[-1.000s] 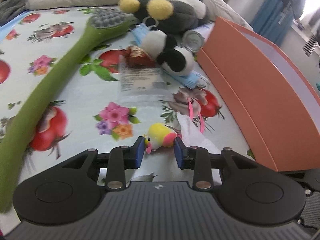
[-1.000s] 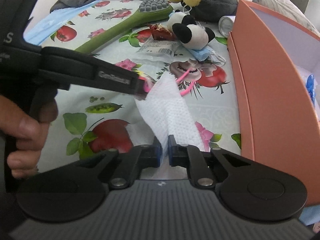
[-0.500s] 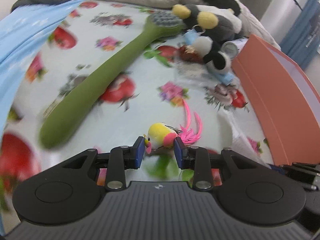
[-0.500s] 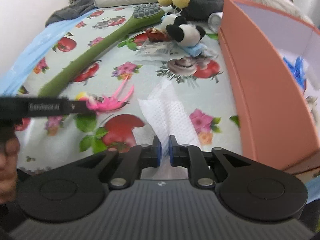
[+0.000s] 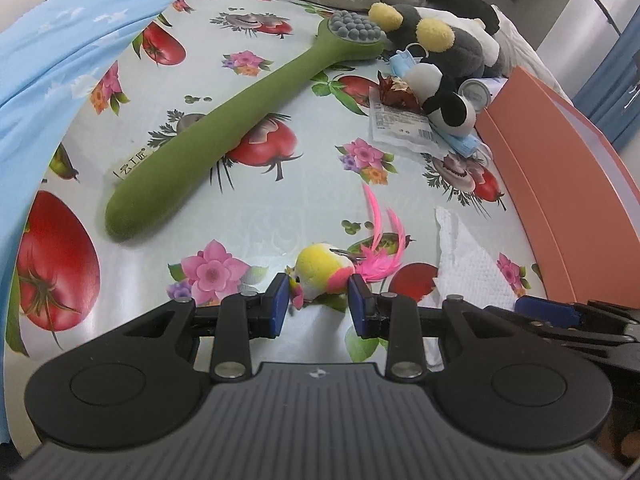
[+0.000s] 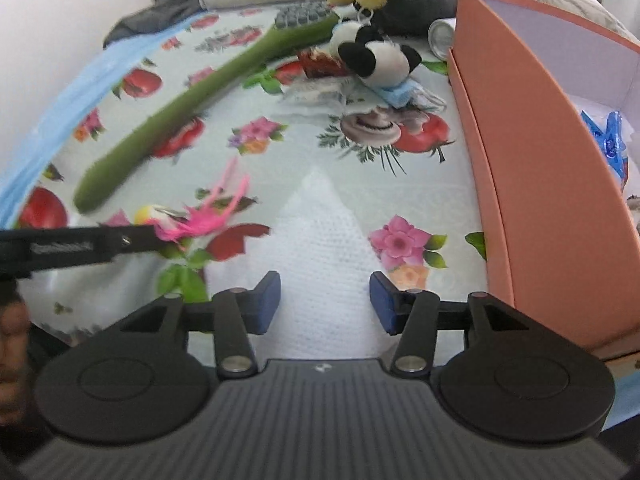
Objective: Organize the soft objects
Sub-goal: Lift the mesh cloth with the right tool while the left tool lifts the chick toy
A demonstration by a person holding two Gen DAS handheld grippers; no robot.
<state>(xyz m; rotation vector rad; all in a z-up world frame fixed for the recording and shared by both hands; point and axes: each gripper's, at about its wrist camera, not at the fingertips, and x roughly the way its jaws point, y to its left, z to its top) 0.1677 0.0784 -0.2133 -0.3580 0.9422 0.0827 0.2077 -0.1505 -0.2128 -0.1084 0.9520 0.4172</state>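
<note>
My left claw [image 5: 319, 305] was clamped on the little yellow-and-pink toy bird [image 5: 322, 271], its blue pads [image 5: 279, 307] pressed against both flanks and its pink tail feathers [image 5: 382, 240] fanning out toward one o'clock. From my right camera the same bird [image 6: 188, 222] showed at nine o'clock, pinched at the tip of the left claw's black arm. My right claw [image 6: 325, 305] stood wide with nothing between its pads, hovering over the white paper towel [image 6: 326, 248] that lay flat on the fruit-and-flower worktop [image 5: 280, 200]; I could not tell whether the pads touched the sheet. Just beside the towel at three o'clock ran the wall of the orange box [image 6: 532, 184], with something blue and crinkled [image 6: 610, 140] inside it. Farther out at ten o'clock the long green massage brush [image 5: 224, 132] lay diagonally, its grey nubbed head [image 5: 354, 30] pointing away toward twelve. Past the middle of the worktop, at one o'clock, a clear packet [image 5: 400, 126] lay flat, with a red wrapper [image 5: 396, 90] and a small black-and-white panda plush [image 6: 378, 58] resting on a blue face mask [image 6: 400, 94]. Behind the panda sat a larger grey plush with two yellow pompoms [image 5: 434, 34], and a small tin can [image 5: 474, 94] lay near the box's far corner. A light blue cloth [image 5: 60, 60] draped the worktop's edge at nine o'clock.
</note>
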